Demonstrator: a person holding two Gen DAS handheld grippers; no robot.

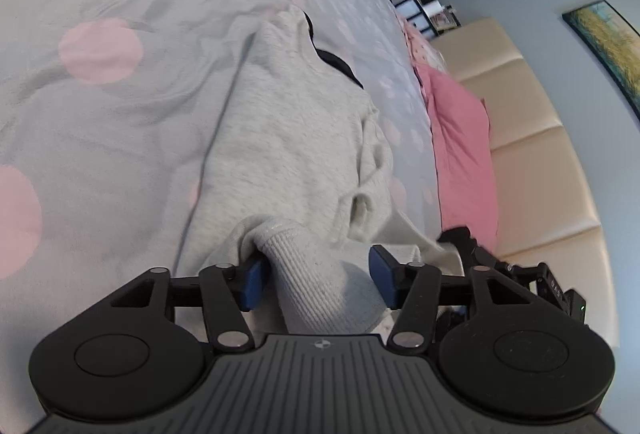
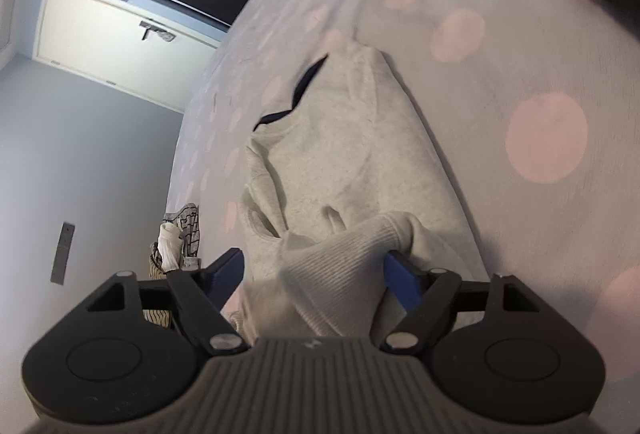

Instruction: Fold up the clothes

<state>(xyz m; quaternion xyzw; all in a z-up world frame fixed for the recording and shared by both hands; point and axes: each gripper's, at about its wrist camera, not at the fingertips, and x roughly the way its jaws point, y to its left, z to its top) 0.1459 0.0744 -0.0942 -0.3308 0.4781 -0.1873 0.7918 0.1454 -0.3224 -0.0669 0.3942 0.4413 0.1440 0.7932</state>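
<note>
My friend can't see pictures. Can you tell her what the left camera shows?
The left tongs are open around the ribbed hem of a light grey sweatshirt. The sweatshirt lies on a grey bedspread with pink dots.

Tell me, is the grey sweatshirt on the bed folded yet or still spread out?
Mostly spread out. The grey sweatshirt lies lengthwise on the bedspread, rumpled, its ribbed hem bunched between the open gripper fingers.

The left gripper (image 1: 320, 276) and the right gripper (image 2: 316, 272) look alike: black linkage arms on silver pivot screws, blue finger pads (image 1: 253, 284), two round black discs (one on each side), and a ribbed grey housing bearing a small round emblem.
</note>
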